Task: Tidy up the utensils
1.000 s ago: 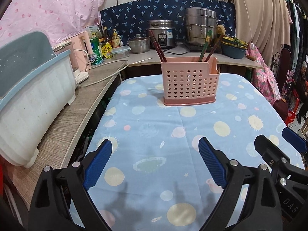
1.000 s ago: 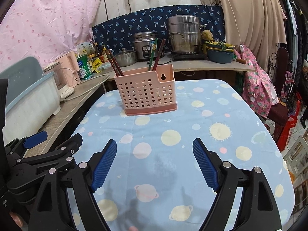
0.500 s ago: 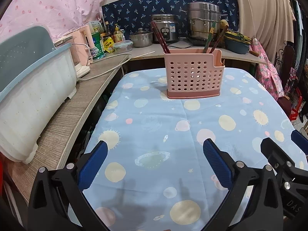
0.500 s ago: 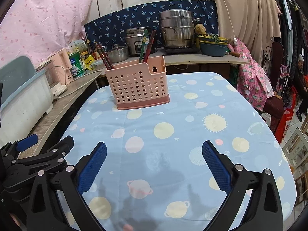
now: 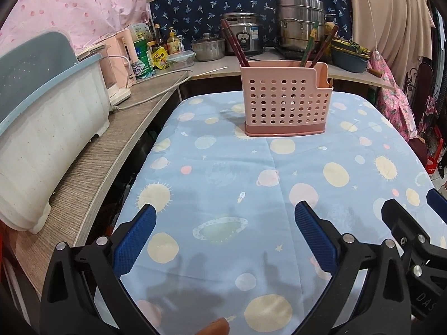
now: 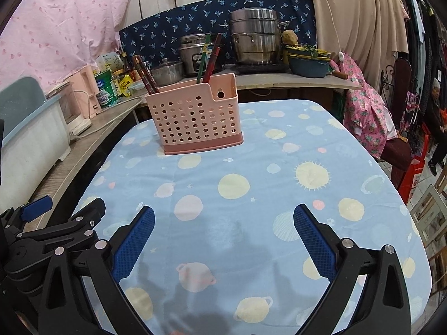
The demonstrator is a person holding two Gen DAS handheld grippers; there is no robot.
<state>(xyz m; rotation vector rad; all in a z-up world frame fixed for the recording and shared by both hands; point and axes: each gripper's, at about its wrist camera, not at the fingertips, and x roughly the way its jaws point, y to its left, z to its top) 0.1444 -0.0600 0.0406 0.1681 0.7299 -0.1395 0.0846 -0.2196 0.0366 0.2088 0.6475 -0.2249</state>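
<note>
item: pink plastic utensil holder [image 5: 286,99], rectangular, walls perforated with round holes, solid darker base band, one top corner stepped down. we place it upright near the far edge of the tabletop [image 5: 223,184], which wears a smooth light-blue cloth printed with pale planets and suns. contents: dark reddish chopsticks [image 5: 234,43] leaning at its left end; a green-handled utensil [image 5: 309,43] and more dark sticks at its right end. left gripper [image 5: 225,224] and right gripper [image 6: 223,224]: black frames, ribbed blue pads, jaws released wide, nothing between them, both over the near edge. only the right view shows us the holder's keyhole hanging slot; only the left shows the white-and-blue plastic bin [image 5: 42,117] in full.
</note>
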